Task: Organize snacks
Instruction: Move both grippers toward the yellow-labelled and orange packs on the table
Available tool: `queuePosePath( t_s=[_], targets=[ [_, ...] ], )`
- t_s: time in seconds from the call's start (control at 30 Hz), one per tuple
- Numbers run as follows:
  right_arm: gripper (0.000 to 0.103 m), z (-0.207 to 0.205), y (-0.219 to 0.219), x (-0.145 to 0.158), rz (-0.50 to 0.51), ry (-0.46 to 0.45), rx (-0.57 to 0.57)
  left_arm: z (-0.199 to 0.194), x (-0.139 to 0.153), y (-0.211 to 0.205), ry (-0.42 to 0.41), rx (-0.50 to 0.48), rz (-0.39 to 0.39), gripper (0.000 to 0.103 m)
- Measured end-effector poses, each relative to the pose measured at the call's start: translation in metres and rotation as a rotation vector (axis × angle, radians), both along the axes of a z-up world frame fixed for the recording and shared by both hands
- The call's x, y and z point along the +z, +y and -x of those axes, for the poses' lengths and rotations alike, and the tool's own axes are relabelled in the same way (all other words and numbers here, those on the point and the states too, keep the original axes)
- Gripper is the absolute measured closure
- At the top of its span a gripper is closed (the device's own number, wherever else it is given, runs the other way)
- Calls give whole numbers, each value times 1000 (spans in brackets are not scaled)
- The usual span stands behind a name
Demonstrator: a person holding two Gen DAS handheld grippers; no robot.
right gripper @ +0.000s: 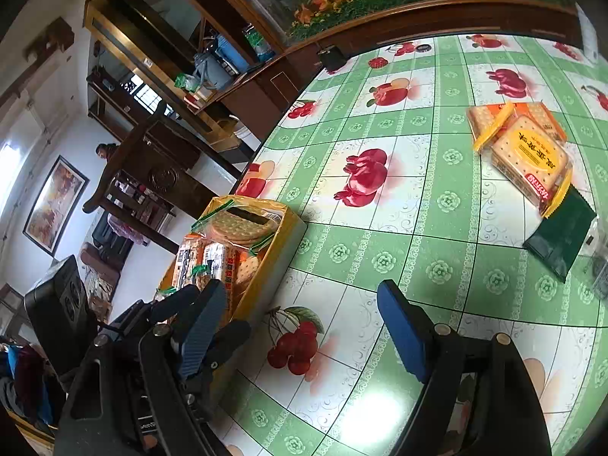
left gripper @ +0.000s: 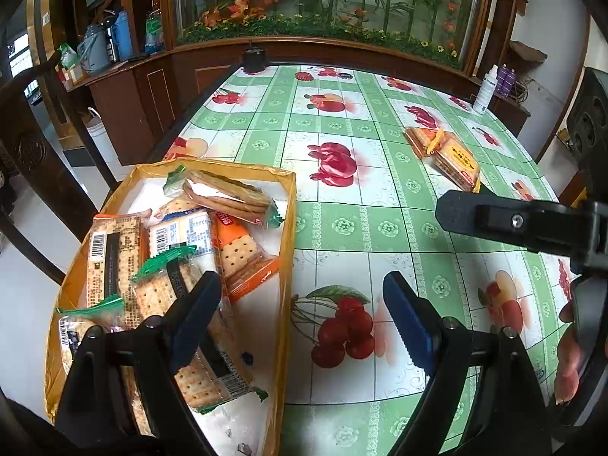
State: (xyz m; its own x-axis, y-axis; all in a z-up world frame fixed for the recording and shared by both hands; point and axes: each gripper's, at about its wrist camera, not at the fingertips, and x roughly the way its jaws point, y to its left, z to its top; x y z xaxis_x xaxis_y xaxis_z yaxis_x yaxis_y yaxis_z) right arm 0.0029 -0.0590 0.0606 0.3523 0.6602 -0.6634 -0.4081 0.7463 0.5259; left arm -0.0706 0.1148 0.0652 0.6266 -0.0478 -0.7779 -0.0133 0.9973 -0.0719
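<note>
A yellow cardboard box (left gripper: pixel 287 228) at the table's near left edge holds several cracker packets (left gripper: pixel 182 250); it also shows in the right wrist view (right gripper: pixel 266 285). Two more cracker packets lie loose on the table to the far right: a yellow-labelled one (left gripper: pixel 458 163) (right gripper: pixel 528 159) and an orange one (left gripper: pixel 420 136) (right gripper: pixel 490 114) behind it. A dark green packet (right gripper: pixel 562 239) lies beside them. My left gripper (left gripper: pixel 302 315) is open and empty, its left finger over the box. My right gripper (right gripper: pixel 300 323) is open and empty above the tablecloth, right of the box; one finger shows in the left wrist view (left gripper: pixel 494 220).
The table has a green and white fruit-print cloth (left gripper: pixel 342 224). A white spray bottle (left gripper: pixel 486 89) stands at the far right edge and a small black object (left gripper: pixel 254 59) at the far edge. Wooden cabinets and a chair (left gripper: pixel 34 174) stand left of the table.
</note>
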Motion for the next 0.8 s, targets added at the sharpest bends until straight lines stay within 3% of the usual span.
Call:
queuePosePath(
  t_s=[0.5,0.8],
  targets=[
    [21,-2,-8,-1,30,1,-12,-5,-8,-6,24,-10,14,16],
    [21,2,-49,-6,59,16,-78,-21,-9,-22,60,-46,67,16]
  ],
)
